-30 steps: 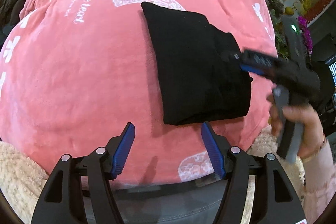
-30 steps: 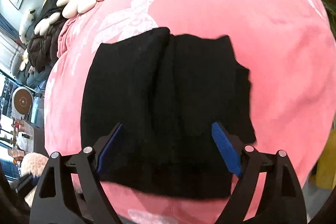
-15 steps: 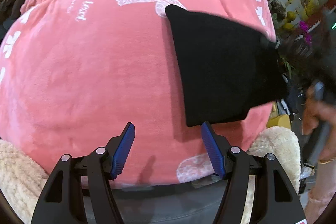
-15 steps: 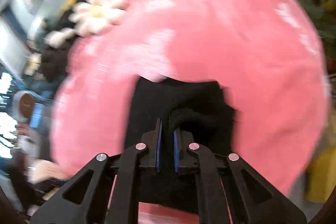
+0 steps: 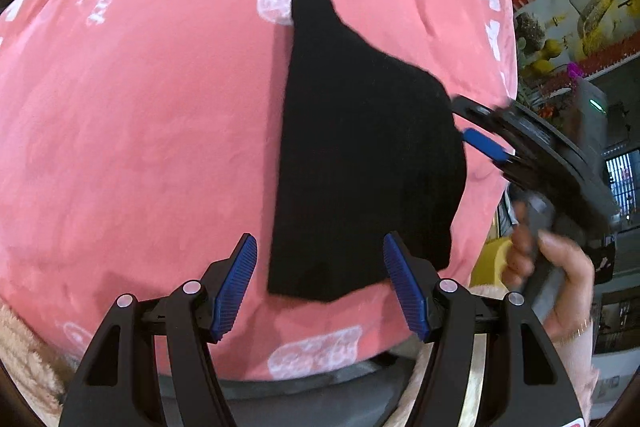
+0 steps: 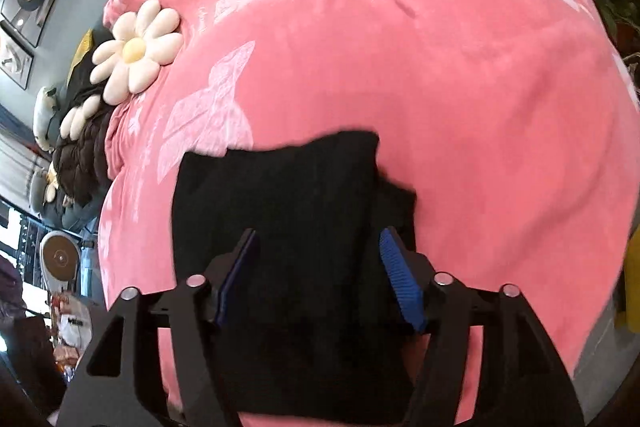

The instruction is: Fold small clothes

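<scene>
Black garment [image 5: 360, 163] lies folded on pink plush blanket [image 5: 140, 115], toward blanket's right edge, near corner just ahead of your left gripper [image 5: 320, 283]. Left gripper jaws wide, nothing between, hovering above cloth's near edge. Your right gripper [image 6: 320, 271] over garment's right side, jaws opening, fabric below them, pads not pressing. Broad bare blanket open to left and far side. Garment soft knit, tapered to narrow far tip. Flower cushion [image 6: 136, 51] at blanket's far left edge.

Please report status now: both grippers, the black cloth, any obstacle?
Left gripper open, empty. Right gripper opening over black cloth. Cloth folded on pink blanket. No obstacle.
</scene>
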